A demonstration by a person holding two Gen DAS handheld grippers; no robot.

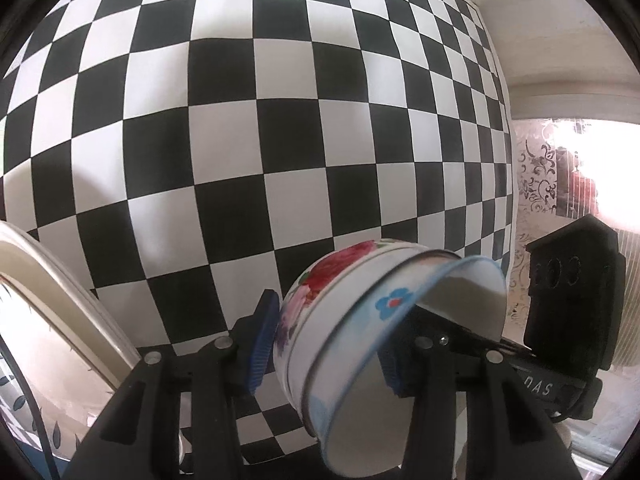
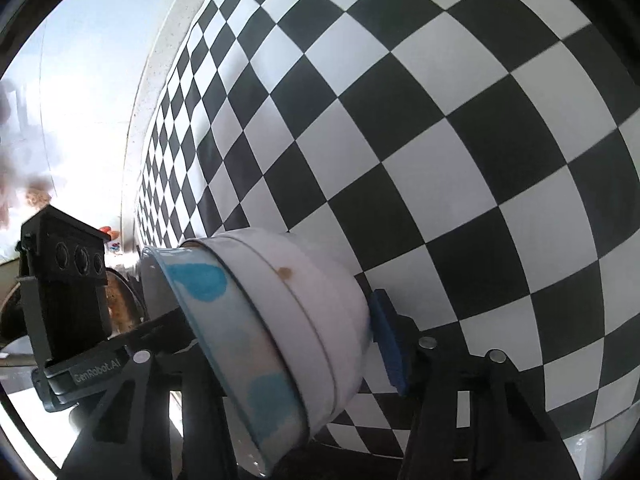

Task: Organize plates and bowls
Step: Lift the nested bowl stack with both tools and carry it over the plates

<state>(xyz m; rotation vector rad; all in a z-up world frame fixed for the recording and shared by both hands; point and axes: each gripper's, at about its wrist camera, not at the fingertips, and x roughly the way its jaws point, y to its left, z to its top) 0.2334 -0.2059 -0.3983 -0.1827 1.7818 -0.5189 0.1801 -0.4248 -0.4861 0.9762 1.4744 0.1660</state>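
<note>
Left wrist view: the left gripper (image 1: 326,344) holds a stack of two nested bowls, its blue ribbed fingers (image 1: 262,340) pressing on the wall of the outer one from either side. The outer is a white enamel bowl with red and pink roses (image 1: 320,304); inside it sits a white enamel bowl with a blue rim and a blue flower (image 1: 384,316). The stack is tipped on its side, mouths facing right. Right wrist view: the right gripper (image 2: 288,340) straddles the same stack from the opposite side, the blue-rimmed bowl's pale blue patches (image 2: 208,284) nearest its left finger and the outer bowl's plain white wall (image 2: 328,304), marked by a small brown spot, beside the blue pad of its right finger (image 2: 390,344). That pad stands just beside the wall; whether it presses on it cannot be told, and the left finger is hidden behind the bowls. Each view shows the other gripper's black body at its edge. Behind the bowls lies a black-and-white chequered tabletop (image 1: 280,120). A cream curved rim (image 1: 48,264) crosses the lower left of the left wrist view
</note>
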